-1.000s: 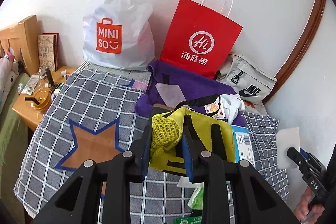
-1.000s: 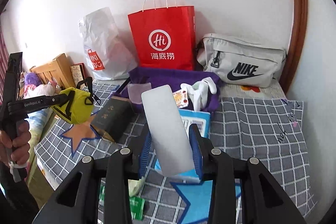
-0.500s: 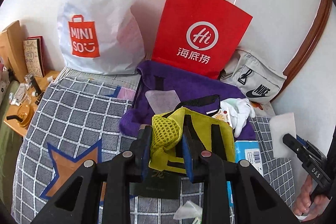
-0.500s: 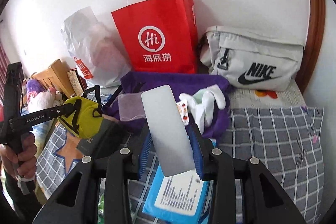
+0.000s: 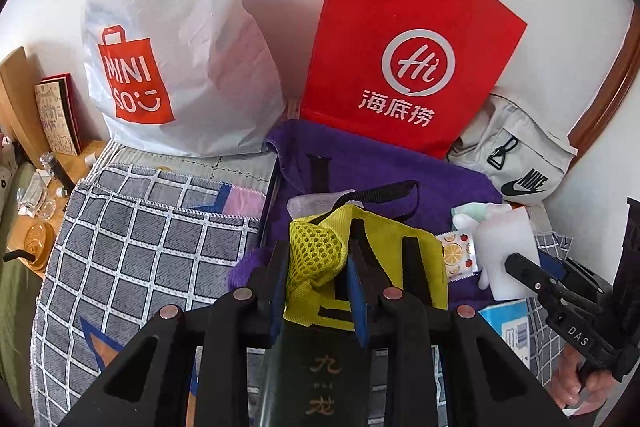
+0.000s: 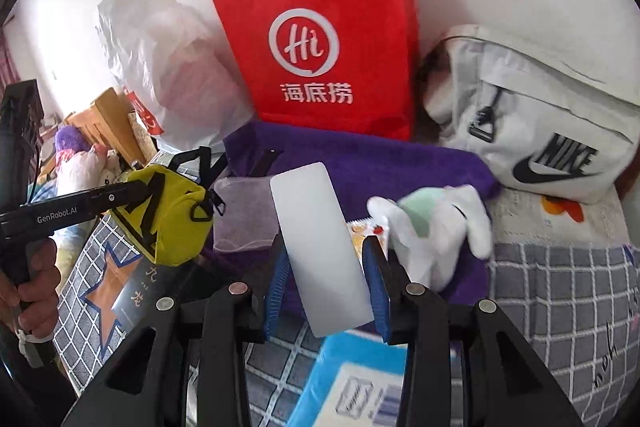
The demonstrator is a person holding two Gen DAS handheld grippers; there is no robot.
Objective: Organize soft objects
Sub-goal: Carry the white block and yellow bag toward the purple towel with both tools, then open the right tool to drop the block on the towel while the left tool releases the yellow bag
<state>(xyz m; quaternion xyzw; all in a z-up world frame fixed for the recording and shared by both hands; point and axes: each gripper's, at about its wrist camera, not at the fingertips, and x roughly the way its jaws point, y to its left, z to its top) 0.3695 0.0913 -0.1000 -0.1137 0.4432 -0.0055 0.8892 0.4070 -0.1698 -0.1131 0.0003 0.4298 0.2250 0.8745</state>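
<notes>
A yellow mesh pouch [image 5: 340,259] is being pinched between the blue pads of the left gripper [image 5: 318,277], held above a dark book [image 5: 320,383]. A white sponge block [image 6: 320,247] is being clamped upright by the right gripper [image 6: 326,291], over a purple towel [image 6: 392,163] where a white plush toy [image 6: 436,223] is lying. Behind, a red paper bag [image 6: 320,67], a white plastic bag [image 5: 172,39] and a grey Nike pouch [image 6: 536,131] are being propped against the wall.

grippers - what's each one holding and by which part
The left gripper pinches the yellow pouch by its mesh corner. The right gripper clamps the white sponge across its lower half.
</notes>
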